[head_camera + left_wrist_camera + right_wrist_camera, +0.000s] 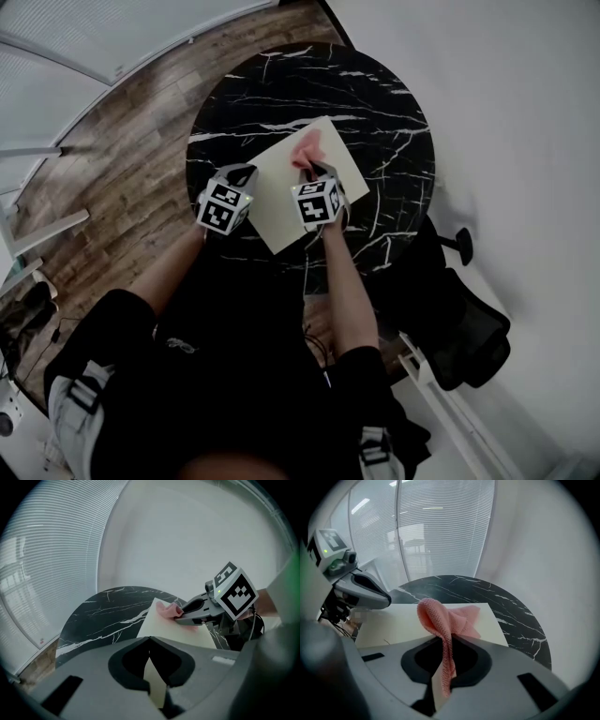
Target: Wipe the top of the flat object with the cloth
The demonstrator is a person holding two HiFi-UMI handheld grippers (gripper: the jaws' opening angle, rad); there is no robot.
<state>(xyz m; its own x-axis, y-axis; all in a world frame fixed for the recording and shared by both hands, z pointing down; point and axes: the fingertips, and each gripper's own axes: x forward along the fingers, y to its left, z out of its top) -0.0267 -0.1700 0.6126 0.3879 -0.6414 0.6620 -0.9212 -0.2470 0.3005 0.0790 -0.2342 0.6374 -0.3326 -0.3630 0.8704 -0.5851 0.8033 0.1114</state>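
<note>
Right hand-held gripper [310, 172] pinches the pink cloth [307, 147], left hand-held gripper [243, 174] clamps the edge of the flat object [277, 199]; even, overlapping strokes would serve best.

The cloth [447, 620] is a pink fabric with a coarse, waffle-like weave, soft and matt. The flat object [281, 199] looks like cream card or thin board, smooth and matt. The table [375, 103] has a black, white-veined top that looks like marble, smooth with a mild sheen. The left gripper [151, 644] and the right gripper [443, 641] have smooth, matt grey plastic shells. The floor [122, 159] is brown wood-grain planking.
</note>
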